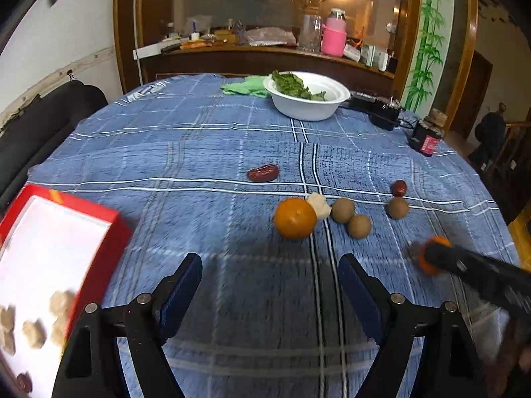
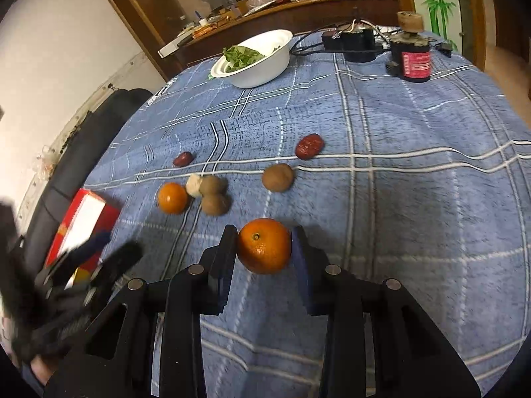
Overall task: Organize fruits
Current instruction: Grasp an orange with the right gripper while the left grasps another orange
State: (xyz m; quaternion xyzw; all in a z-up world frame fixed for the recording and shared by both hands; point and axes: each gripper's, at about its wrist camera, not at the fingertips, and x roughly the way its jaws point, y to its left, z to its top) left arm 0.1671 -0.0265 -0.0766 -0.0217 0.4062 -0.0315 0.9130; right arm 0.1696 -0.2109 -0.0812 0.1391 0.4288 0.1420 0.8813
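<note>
The right claw (image 2: 264, 248) has its two pads pressed against either side of a tangerine (image 2: 264, 245) that sits on the blue checked tabletop (image 2: 415, 199). From that fruit, at about 10 o'clock in the right wrist view, a cluster lies close together: two brown longans (image 2: 214, 195) touching each other, a pale beige chunk (image 2: 194, 184) against them, and a second tangerine (image 2: 172, 198) just beside the chunk. A third longan (image 2: 278, 177) lies alone at 12 o'clock, with a red date (image 2: 309, 146) beyond it at 1 o'clock and a smaller date (image 2: 183, 159) at 11 o'clock.

The left claw (image 1: 270, 285) stands wide apart with nothing between its pads, hovering over bare cloth. At its 9 o'clock lies a red box (image 1: 109, 232) with a white inside, holding several beige chunks (image 1: 33, 333) and a date; motion blurs it. Far off at 12 o'clock a white bowl (image 1: 307, 106) of green leaves stands near the tabletop's far edge.
</note>
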